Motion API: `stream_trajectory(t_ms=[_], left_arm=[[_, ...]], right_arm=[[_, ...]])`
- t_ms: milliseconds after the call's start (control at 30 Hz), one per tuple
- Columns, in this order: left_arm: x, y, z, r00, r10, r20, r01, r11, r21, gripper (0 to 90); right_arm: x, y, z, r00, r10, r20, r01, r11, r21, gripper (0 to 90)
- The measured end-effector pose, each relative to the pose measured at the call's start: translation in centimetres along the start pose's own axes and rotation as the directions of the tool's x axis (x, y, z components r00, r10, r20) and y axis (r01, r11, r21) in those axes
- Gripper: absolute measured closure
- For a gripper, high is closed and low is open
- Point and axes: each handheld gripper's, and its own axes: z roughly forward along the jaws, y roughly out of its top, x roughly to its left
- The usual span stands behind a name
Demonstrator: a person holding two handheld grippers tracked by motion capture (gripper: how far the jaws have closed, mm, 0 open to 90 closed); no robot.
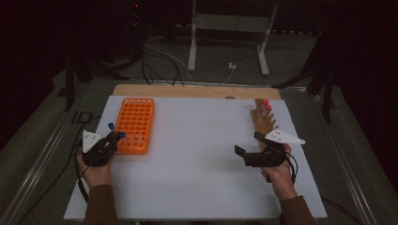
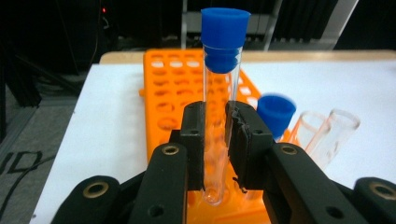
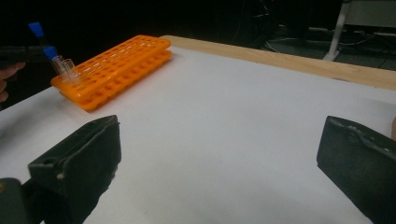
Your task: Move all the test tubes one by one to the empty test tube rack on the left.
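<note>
My left gripper (image 2: 215,135) is shut on a clear test tube (image 2: 219,84) with a blue cap, held upright over the near end of the orange tube rack (image 2: 177,79). I cannot tell whether the tube's bottom sits in a hole. In the high view the left gripper (image 1: 114,137) is at the rack's (image 1: 135,123) near left corner. Another blue-capped tube (image 2: 275,112) and two uncapped tubes (image 2: 327,128) stand in the rack's near row. My right gripper (image 1: 248,143) rests open on the right, nothing between its jaws (image 3: 217,158).
A wooden rack (image 1: 262,121) with red-capped tubes (image 1: 266,104) stands at the far right, just beyond the right gripper. The white mat (image 1: 197,140) covers the table between the two racks. The orange rack (image 3: 116,65) lies far left in the right gripper view.
</note>
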Motion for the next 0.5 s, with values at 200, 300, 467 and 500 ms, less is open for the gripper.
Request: stream_trajectory(t_ms=[200,300,467,500], left_arm=[[-0.69,-0.59,0.72,0.9954,0.096,-0.004,-0.095,0.9876,0.125,77.7],[-0.9,-0.67,0.87,0.9933,0.115,-0.011,-0.112,0.9823,0.15,78.0],[-0.67,-1.03,1.01,0.9953,0.096,-0.012,-0.092,0.9808,0.172,78.1],[-0.59,-1.08,0.95,0.996,0.089,-0.007,-0.086,0.9819,0.169,77.9]], right_arm=[[-0.11,0.01,-0.19,1.0,0.002,0.0,-0.002,1.0,-0.005,0.0],[-0.1,-0.01,-0.22,1.0,0.002,0.0,-0.002,1.0,-0.005,0.0],[-0.04,-0.02,-0.19,1.0,0.001,-0.002,-0.001,1.0,-0.003,0.0],[-0.03,-0.01,-0.21,1.0,0.001,-0.001,-0.001,1.0,-0.003,0.0]])
